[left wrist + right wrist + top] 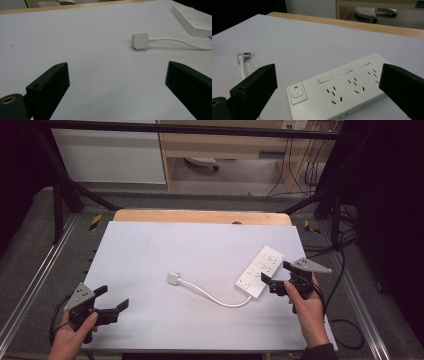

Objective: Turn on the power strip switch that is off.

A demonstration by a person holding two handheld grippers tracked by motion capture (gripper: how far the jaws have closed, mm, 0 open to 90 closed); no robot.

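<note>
A pale grey-white mat covers the desk, and a strip of bare wood shows along the far edge beyond it. On the mat lies a white power strip, set at a slant on the right half, its switch end toward the near side; in the right gripper view it shows a round power button with a small red mark above it, three blank rectangular covers and rows of socket slots. A white cable curves from the strip's near end across the middle of the mat to a square white plug, which lies near the centre, well apart from the strip. The right gripper hangs just beside the strip's near end with its jaws spread wide, grasping nothing; from its own camera the black jaws stand to either side of the strip. The left gripper rests low over the near left corner of the mat, jaws likewise released and wide apart, with the plug lying ahead of it on bare surface. Around the desk runs a black metal frame on grey flooring, with yellow-and-black tape marks near the far corners. Behind stand a white panel, light wooden furniture, and dark cables hanging at the right.
</note>
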